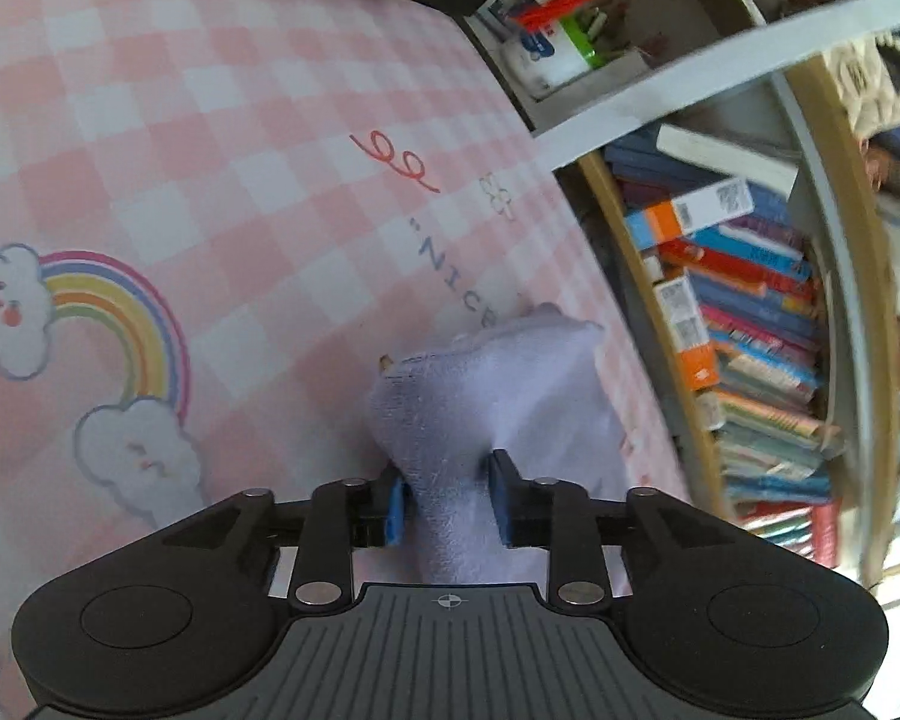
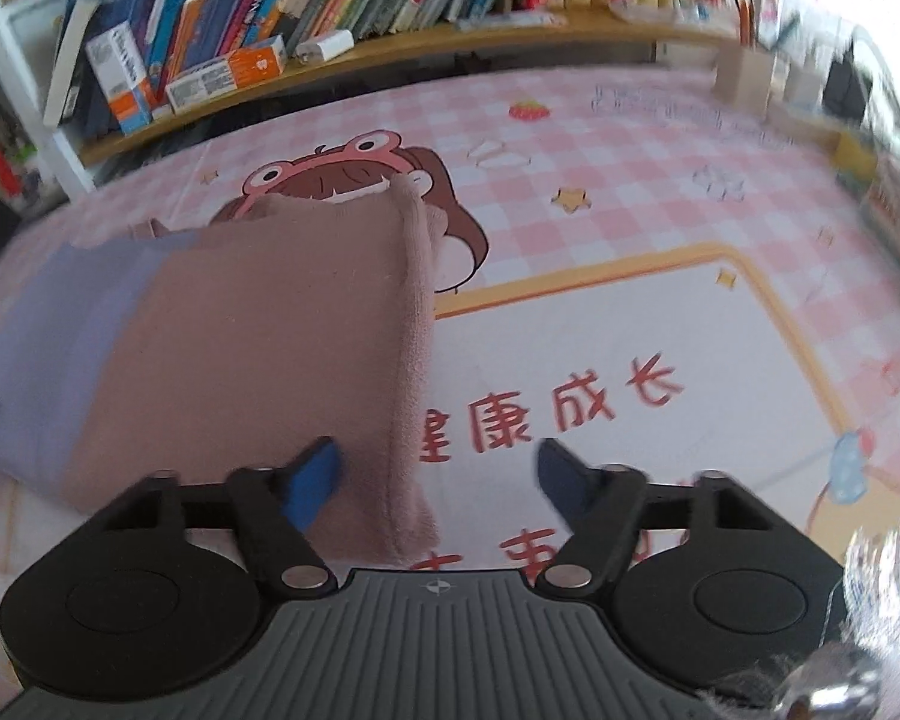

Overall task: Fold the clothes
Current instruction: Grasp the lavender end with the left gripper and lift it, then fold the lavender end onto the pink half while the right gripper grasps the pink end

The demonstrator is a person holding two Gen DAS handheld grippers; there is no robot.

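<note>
Left gripper (image 1: 450,495) is clamped on a bunched lavender cloth (image 1: 498,384) lying on the pink checked surface (image 1: 210,150); right gripper (image 2: 438,474) is held open, a folded brown cloth (image 2: 282,324) between its jaws, ungripped

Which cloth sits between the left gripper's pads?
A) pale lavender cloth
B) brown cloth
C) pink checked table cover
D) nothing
A: in the left wrist view a bunched fold of the pale lavender cloth runs up between the blue pads of the left gripper, over the pink checked table cover.
</note>
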